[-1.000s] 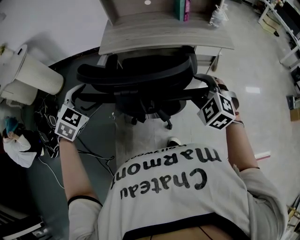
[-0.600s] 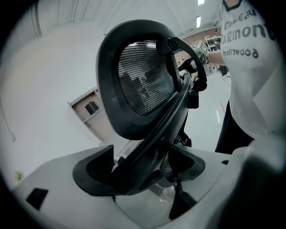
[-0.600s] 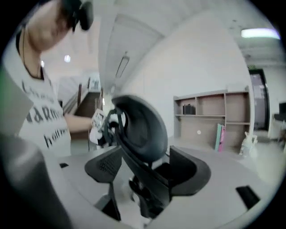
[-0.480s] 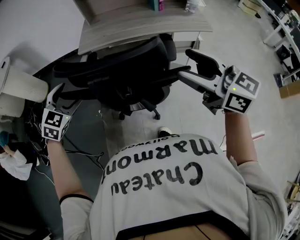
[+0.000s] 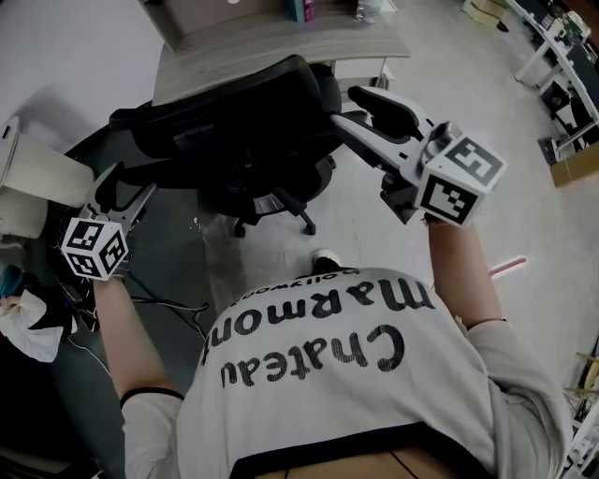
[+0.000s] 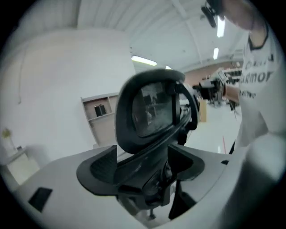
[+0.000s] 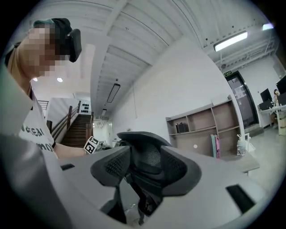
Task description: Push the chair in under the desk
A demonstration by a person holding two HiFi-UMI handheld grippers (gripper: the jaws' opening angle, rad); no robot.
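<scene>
The black office chair [image 5: 243, 122] stands with its seat partly under the pale wooden desk [image 5: 271, 42], its backrest towards me. My left gripper [image 5: 120, 187] hangs low at the chair's left side, just short of the armrest, jaws apart. In the left gripper view the chair [image 6: 152, 112] fills the gap ahead of the left gripper [image 6: 143, 165], with no pad pressing on it. My right gripper [image 5: 370, 117] is raised off the chair's right side. Its jaws are closing with nothing gripped between them. The backrest [image 7: 145, 156] lies beyond the right gripper [image 7: 145, 167].
A white cylinder-shaped bin [image 5: 37, 178] stands at the left, with cables [image 5: 178, 290] on the dark floor mat. Books [image 5: 304, 9] stand on the desk. My shoe [image 5: 326, 260] is just behind the chair's castors. More desks [image 5: 552, 56] stand at the far right.
The right gripper has come off the chair's right armrest and lifted up and away. The left gripper has drawn back from the left armrest. The chair sits closer in to the desk.
</scene>
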